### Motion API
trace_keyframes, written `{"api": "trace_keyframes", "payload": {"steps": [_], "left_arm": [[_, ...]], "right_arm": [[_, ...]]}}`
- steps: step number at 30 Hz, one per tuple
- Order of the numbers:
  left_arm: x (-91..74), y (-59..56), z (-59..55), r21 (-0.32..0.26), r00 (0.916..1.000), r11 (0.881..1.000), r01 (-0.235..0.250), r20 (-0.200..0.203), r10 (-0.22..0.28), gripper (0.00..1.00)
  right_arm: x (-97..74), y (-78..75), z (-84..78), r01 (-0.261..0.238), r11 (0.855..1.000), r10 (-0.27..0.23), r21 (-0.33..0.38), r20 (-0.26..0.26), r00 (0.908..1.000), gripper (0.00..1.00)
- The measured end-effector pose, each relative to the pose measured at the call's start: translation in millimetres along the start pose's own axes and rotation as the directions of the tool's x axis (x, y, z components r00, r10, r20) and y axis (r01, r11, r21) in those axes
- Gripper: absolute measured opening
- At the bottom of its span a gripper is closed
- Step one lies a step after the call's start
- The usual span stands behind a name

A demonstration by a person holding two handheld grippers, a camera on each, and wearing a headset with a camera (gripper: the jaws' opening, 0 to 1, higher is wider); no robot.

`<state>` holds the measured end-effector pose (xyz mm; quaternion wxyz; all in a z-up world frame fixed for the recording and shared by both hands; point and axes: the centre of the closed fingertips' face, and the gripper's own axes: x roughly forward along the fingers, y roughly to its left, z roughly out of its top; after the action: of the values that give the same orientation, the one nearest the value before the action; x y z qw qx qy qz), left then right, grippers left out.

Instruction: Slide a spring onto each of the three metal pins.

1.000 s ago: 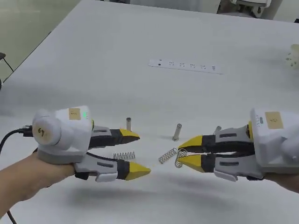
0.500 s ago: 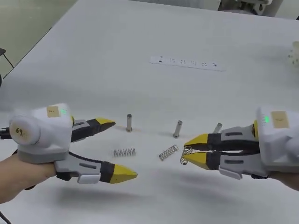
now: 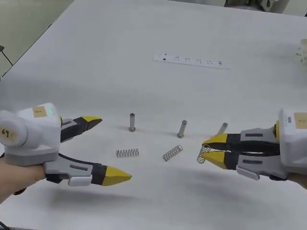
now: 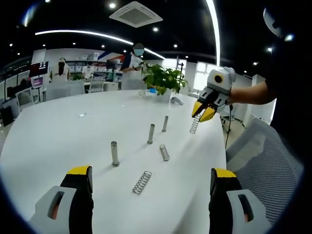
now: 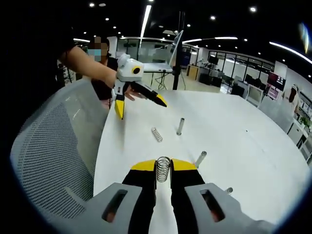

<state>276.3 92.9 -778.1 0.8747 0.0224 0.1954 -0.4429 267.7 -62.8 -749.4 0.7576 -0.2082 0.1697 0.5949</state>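
**One spring in the right gripper, two lying on the desk**

The white desk (image 3: 144, 28) carries all the parts. The left gripper (image 3: 113, 147) is held over its left side, yellow-tipped jaws wide apart with nothing between them. The right gripper (image 3: 206, 152) comes in from the right, jaws clamped on a spring (image 3: 202, 155) that is pinched near one end. In the left gripper view its coil hangs below the tips.

A white power strip (image 3: 191, 61) lies well beyond, toward the far side. Three metal pins stand upright in a row: the left pin (image 3: 132, 122), the middle pin (image 3: 182, 129) and the right pin (image 3: 223, 128), which is just behind the right gripper's jaws.

A second spring (image 3: 127, 153) lies flat in front of the left pin. A third spring (image 3: 172, 153) lies at an angle just in front of the middle pin.
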Motion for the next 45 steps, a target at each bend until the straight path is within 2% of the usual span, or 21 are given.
{"api": "trace_keyframes", "payload": {"steps": [9, 16, 23, 32, 38, 45], "left_arm": [[-2.5, 2.8, -2.5, -0.007, 0.9999, 1.000, -0.013, -0.001, 0.013, 0.98], [-2.7, 3.5, -4.7, -0.015, 0.9999, 1.000, -0.016, -0.002, 0.016, 0.98], [-3.0, 4.4, -5.7, -0.020, 0.9998, 1.000, -0.018, 0.001, 0.018, 0.98], [-2.6, 4.0, -6.1, -0.026, 0.9998, 0.999, -0.018, 0.003, 0.018, 0.98], [-4.2, 5.4, -6.8, -0.030, 0.9997, 0.999, -0.023, 0.003, 0.023, 0.98], [-5.5, 6.5, -7.6, -0.030, 0.9997, 0.999, -0.025, 0.001, 0.025, 0.98]], "right_arm": [[-9.8, -12.0, -13.8, 0.059, 0.998, -0.058, 0.030, -0.019, 0.9981, 0.07], [-22.4, -35.6, -17.8, 0.125, 0.991, -0.123, 0.050, -0.029, 0.9919, 0.08], [-32.3, -63.4, -16.4, 0.199, 0.978, -0.198, 0.069, -0.017, 0.9800, 0.08], [-37.0, -96.6, -17.4, 0.290, 0.954, -0.290, 0.079, -0.022, 0.9569, 0.08], [-36.8, -111.8, -20.9, 0.319, 0.944, -0.318, 0.089, -0.029, 0.9478, 0.08], [-33.4, -120.5, -22.3, 0.327, 0.936, -0.327, 0.131, -0.021, 0.9447, 0.08]]}}
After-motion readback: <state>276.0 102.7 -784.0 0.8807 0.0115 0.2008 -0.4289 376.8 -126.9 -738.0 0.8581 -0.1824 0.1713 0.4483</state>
